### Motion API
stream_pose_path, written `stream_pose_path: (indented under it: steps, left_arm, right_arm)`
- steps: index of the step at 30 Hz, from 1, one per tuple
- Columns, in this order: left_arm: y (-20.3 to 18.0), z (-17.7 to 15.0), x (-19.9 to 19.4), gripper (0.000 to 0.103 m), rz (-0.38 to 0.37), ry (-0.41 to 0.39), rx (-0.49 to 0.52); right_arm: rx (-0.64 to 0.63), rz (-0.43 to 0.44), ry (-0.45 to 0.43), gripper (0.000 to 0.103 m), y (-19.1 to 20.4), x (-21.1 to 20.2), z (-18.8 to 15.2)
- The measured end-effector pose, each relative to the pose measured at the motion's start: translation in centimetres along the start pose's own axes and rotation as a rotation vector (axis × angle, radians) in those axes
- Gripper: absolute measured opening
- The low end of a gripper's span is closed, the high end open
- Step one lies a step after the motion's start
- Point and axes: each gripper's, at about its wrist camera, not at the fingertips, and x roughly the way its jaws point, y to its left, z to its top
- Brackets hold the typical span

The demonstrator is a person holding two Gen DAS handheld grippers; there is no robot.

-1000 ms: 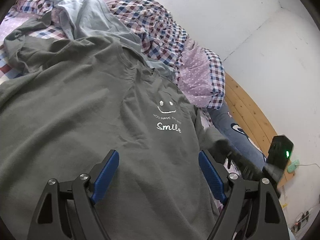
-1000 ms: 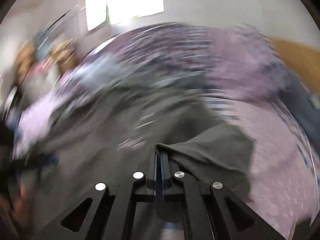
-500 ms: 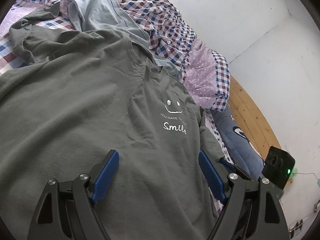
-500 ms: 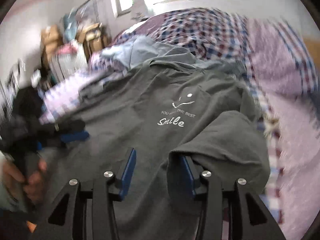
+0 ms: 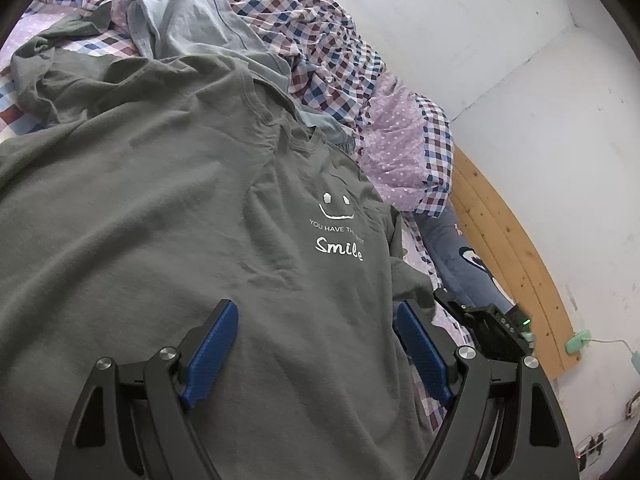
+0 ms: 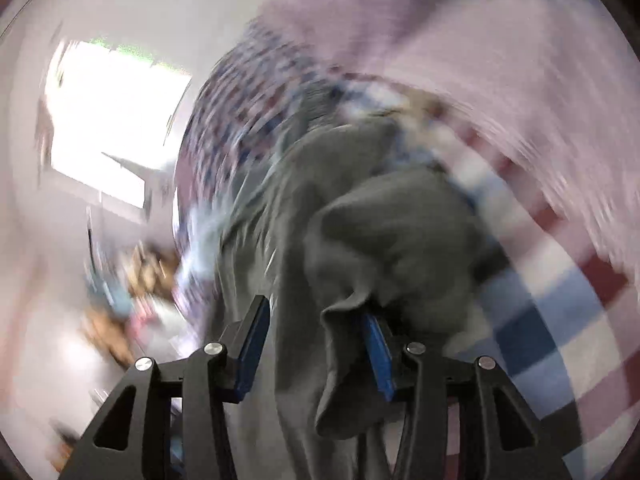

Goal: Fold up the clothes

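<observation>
A grey T-shirt (image 5: 168, 208) with a white "Smile" print lies front up, spread across the bed. My left gripper (image 5: 316, 332) hovers open just above its lower half, and its blue pads (image 5: 214, 346) hold nothing. The black body of my right gripper (image 5: 494, 332) shows beside the shirt's right sleeve. The right wrist view is heavily motion-blurred. In it my right gripper (image 6: 314, 332) stands open, and a fold of the grey sleeve (image 6: 384, 248) is draped over its right finger and hangs between the jaws.
A light blue garment (image 5: 192, 28) lies crumpled beyond the shirt's collar. A checked quilt (image 5: 332, 52) and a purple dotted cover (image 5: 396, 148) are bunched by the wall. A blue pillow (image 5: 468, 264) and a wooden bed frame (image 5: 516, 240) lie to the right. A bright window (image 6: 112, 120) shows blurred.
My right gripper went from shut on the sleeve to open and is swinging fast, the sleeve still draped on one finger. My left gripper stayed open, shifting slightly over the shirt.
</observation>
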Motion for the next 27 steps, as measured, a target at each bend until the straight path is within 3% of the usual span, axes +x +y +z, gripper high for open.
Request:
stream_pose_path:
  steps: [2,12,14,16,18,27]
  left_arm:
    - [0.0,0.0,0.0,0.085,-0.001,0.004,-0.001]
    - [0.2,0.4,-0.2,0.085,-0.020,0.006,-0.027]
    - [0.2,0.4,-0.1,0.085,-0.020,0.008,-0.023]
    - [0.2,0.3,-0.1,0.085,-0.021,0.008,-0.019]
    - [0.2,0.4,-0.2,0.085,-0.028,0.005,-0.020]
    - [1.3,1.2,-0.8,0.085,-0.083,-0.008,-0.096]
  right_arm:
    - [0.101,0.024,-0.034,0.050,-1.5,-0.5,0.5]
    - [0.087,0.014,-0.170,0.050,-1.1,-2.2,2.7]
    - [0.060,-0.002,-0.180,0.041,-0.9,-2.3,2.9]
    - [-0.022,-0.052,-0.174,0.009,0.3,-1.8,2.8]
    - [-0.273,-0.099,-0.137,0.001,3.0,-0.5,-0.2]
    - [-1.459,-0.298,0.065,0.001,15.4,5.9,-14.6]
